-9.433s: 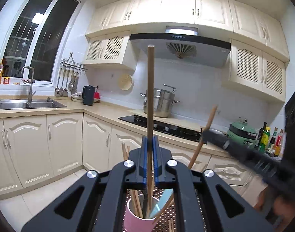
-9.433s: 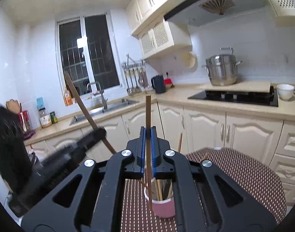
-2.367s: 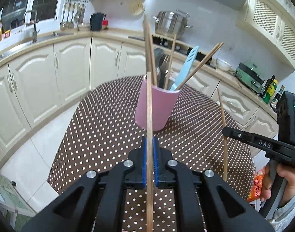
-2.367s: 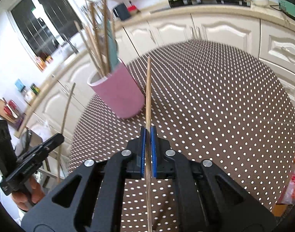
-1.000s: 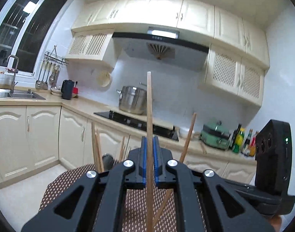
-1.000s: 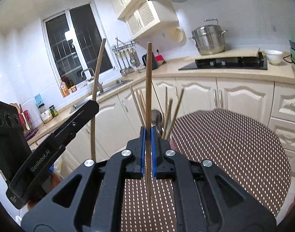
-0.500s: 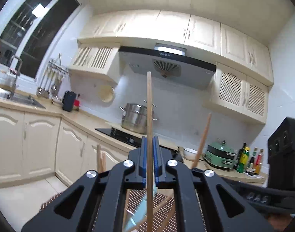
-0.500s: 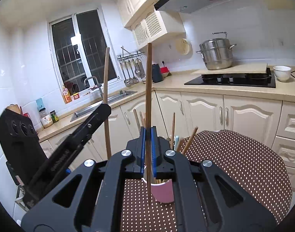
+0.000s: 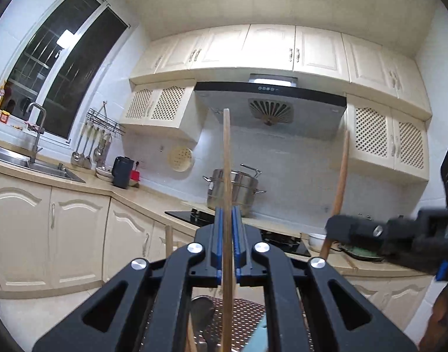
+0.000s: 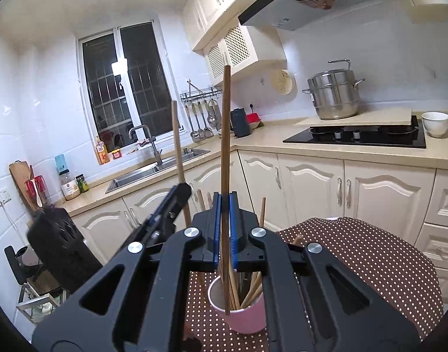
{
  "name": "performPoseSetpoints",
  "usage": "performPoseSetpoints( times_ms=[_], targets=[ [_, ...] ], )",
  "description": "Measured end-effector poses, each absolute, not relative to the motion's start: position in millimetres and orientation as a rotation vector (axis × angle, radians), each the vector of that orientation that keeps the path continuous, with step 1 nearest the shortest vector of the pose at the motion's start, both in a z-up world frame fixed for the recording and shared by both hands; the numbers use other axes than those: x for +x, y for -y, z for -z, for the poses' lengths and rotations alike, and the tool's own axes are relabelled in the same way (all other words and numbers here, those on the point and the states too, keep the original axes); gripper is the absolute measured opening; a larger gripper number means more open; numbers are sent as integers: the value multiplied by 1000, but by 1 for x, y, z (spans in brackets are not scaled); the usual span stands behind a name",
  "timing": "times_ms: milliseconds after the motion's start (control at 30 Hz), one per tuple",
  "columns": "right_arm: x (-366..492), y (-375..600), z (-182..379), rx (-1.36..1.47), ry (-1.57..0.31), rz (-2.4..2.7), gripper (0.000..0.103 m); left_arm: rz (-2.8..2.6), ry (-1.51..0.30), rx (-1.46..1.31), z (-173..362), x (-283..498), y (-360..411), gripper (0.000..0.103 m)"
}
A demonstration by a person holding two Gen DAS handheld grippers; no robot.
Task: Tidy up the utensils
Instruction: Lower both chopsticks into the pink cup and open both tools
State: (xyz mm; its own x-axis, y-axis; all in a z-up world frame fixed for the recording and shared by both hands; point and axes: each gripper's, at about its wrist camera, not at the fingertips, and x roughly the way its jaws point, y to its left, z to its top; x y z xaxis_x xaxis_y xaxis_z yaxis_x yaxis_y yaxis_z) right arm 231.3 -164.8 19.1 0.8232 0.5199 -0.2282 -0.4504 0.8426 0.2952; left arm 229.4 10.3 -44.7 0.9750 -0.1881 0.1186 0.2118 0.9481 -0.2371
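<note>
Both grippers – left [image 9: 226,234], right [image 10: 225,226] – clamp chopsticks; only the right view shows the pink cup [image 10: 247,316].

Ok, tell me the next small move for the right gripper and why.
Probably lower it a little, then open. The right gripper is shut on an upright chopstick whose lower tip hangs at the mouth of the pink cup, apparently just inside the near rim, among the utensils already standing there. Releasing now might tip it out.
</note>
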Motion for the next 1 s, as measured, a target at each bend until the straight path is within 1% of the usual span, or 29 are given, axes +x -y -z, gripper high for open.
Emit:
performPoseSetpoints(
  times_ms=[167, 400, 1000],
  targets=[
    [239, 162, -15, 240, -285, -510, 6, 183, 69, -230, 59, 244, -11, 6],
    [249, 152, -1, 223, -317, -520, 6, 190, 7, -217, 78, 246, -14, 6],
    [241, 135, 14, 166, -348, -476, 6, 236, -171, -206, 111, 207, -26, 6]
  ],
)
